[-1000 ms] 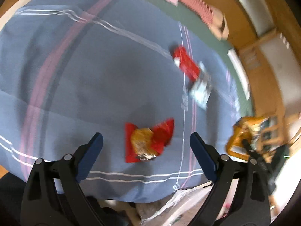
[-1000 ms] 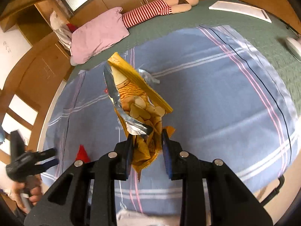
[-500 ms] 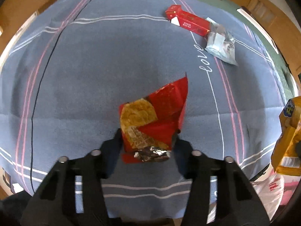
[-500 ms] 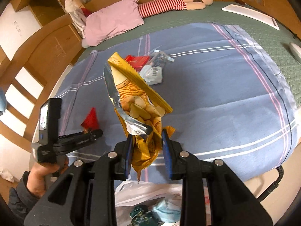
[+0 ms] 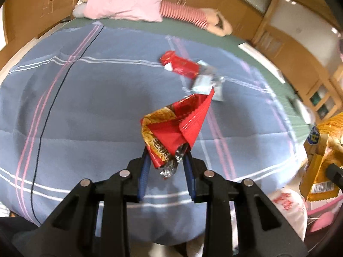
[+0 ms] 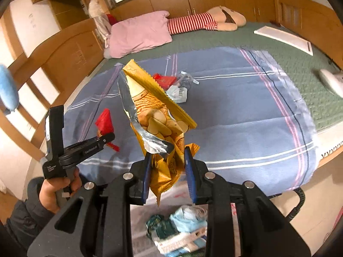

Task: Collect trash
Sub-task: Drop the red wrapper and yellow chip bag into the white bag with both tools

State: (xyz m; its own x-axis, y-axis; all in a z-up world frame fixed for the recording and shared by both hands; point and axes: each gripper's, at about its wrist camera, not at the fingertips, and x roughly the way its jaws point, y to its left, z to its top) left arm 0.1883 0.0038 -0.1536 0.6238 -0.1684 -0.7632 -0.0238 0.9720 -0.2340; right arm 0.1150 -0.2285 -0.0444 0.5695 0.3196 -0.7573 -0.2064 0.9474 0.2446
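My left gripper (image 5: 166, 152) is shut on a red snack wrapper (image 5: 178, 126) and holds it above the blue blanket (image 5: 85, 107). It also shows in the right wrist view (image 6: 105, 122). My right gripper (image 6: 166, 156) is shut on a yellow chip bag (image 6: 156, 115), held above an open white trash bag (image 6: 182, 231) with several pieces of trash inside. The yellow bag also shows at the right edge of the left wrist view (image 5: 321, 156). A red box (image 5: 180, 65) and a clear plastic wrapper (image 5: 206, 84) lie on the blanket farther back.
A pink pillow (image 6: 139, 34) and a striped plush toy (image 6: 205, 22) lie at the head of the green bed (image 6: 278, 57). A white flat item (image 6: 283, 39) lies at the bed's right. Wooden cabinets surround the bed. The trash bag (image 5: 287, 205) sits below the bed's near edge.
My left gripper closed on the red wrapper and lifted it off the blanket. My right gripper moved with the yellow bag to above the trash bag.
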